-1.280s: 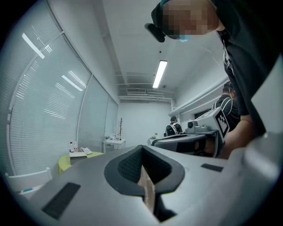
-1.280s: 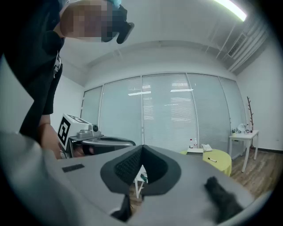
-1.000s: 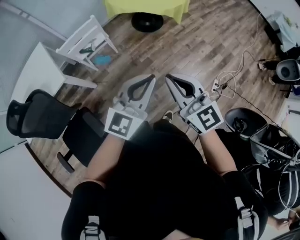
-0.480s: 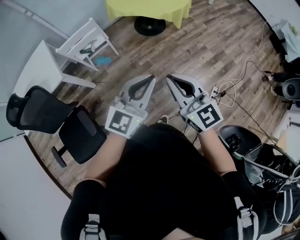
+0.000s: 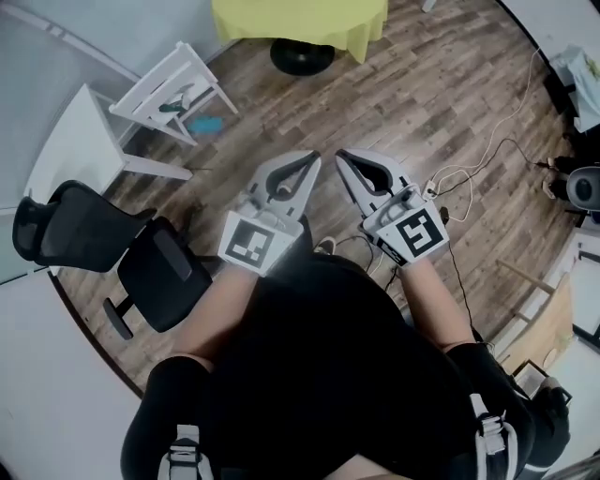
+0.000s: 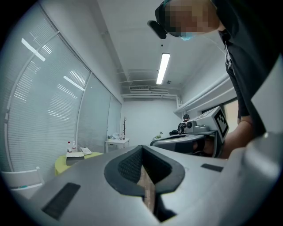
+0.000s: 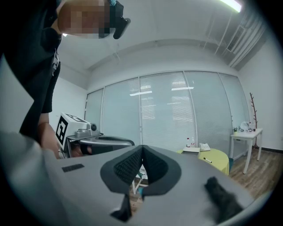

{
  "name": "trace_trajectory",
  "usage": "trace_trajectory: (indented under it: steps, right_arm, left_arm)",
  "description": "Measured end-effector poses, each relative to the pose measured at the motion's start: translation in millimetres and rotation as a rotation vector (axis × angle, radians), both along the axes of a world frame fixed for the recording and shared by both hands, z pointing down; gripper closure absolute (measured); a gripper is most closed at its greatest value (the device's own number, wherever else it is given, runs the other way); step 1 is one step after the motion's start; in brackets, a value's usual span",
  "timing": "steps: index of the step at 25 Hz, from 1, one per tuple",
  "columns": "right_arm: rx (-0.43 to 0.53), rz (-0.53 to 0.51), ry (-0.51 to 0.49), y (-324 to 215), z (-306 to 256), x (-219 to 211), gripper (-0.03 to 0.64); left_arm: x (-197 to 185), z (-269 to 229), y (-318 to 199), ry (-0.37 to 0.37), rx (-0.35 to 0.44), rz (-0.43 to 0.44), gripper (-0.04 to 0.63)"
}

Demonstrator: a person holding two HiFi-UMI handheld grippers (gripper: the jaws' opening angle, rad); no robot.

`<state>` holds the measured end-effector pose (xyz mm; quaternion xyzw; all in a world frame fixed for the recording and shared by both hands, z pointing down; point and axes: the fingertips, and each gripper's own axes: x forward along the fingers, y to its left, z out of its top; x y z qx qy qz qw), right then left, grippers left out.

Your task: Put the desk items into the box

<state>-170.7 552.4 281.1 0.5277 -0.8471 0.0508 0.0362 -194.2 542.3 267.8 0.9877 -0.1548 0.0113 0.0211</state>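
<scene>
Head view, left side: a black office chair (image 5: 89,239) stands on the wood floor (image 5: 422,84), near the person's left leg, with a white chair (image 5: 173,84) farther off beyond it. Left gripper (image 5: 312,161) is held out in front of the torso. Its own view shows the jaw tips touching and nothing between the dark pads, so it is closed and empty. A yellow table (image 5: 300,19) sits at the far edge, centre. The right gripper view shows small things on its top (image 7: 200,148), too small to name; judged likely desk items. No box is found in any view. Right gripper (image 5: 341,157) is just beside the left one, tips near each other. Its jaws also meet, gripping nothing. To the right, loose cables (image 5: 459,178) and a power strip (image 5: 434,173) lie on the floor, near the person's right foot.

Judged stage: the task is not under way and nothing is picked up yet.

Risks from here:
- A step forward or rightward could snag the cables and cause a trip.
- A turn leftward could bump the office chair.
- The grippers sit so near that swinging either inward could knock them together.
- Both jaws must part before any reach, or the tips would push an item off the table instead of taking it.
</scene>
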Motion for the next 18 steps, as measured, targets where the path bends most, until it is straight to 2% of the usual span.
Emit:
trace_trajectory:
  steps: [6, 18]
  right_arm:
    - [-0.019, 0.01, 0.016, -57.1, 6.9, 8.0, 0.6]
    - [-0.033, 0.051, 0.048, -174.8, 13.7, -2.2, 0.6]
  left_arm:
    - [10.5, 7.1, -59.8, 0.008, -0.012, 0.023, 0.589]
    - [3.5, 17.6, -179.6, 0.023, -0.016, 0.079, 0.589]
